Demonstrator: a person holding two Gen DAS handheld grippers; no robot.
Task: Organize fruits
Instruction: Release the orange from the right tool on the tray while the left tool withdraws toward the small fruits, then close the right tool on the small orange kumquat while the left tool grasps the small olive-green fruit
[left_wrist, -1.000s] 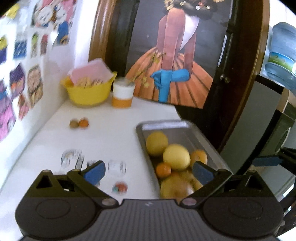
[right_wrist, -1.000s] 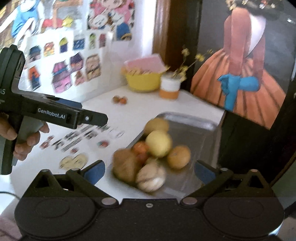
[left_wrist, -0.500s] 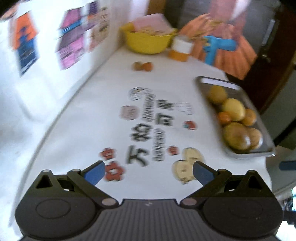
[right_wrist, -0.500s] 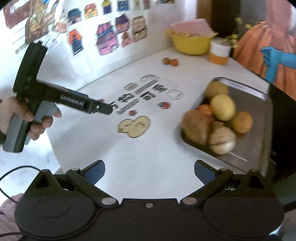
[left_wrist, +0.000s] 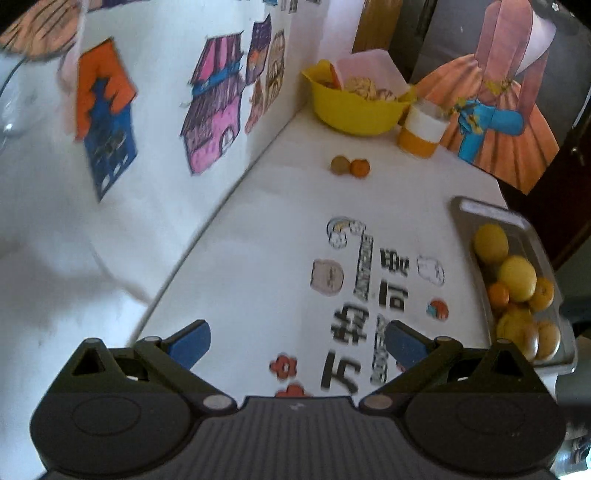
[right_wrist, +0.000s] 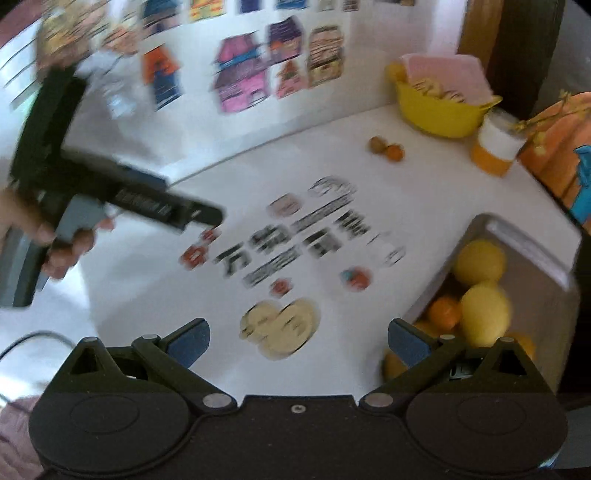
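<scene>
**Both jaws wide, nothing held, fruit off to my right**

My left gripper (left_wrist: 297, 341) hangs with its jaws spread over the printed part of the white table (left_wrist: 258, 229), empty. My right gripper (right_wrist: 298, 339) is spread and empty too, its right finger just over the near corner of the metal tray (right_wrist: 532, 236). I judge I stand open like this because no fruit is chosen yet. Most fruit sits piled in that tray: yellow ones (right_wrist: 480, 260) and small orange ones (right_wrist: 445, 312). Two loose fruits, a brownish one (left_wrist: 340, 165) touching an orange one (left_wrist: 360, 168), lie far ahead of my left jaws, near the yellow bowl (left_wrist: 354, 110).

My right view is smeared with blur, and my own finger covers the tray's nearest fruit. What fills the bowl I cannot make out.
</scene>
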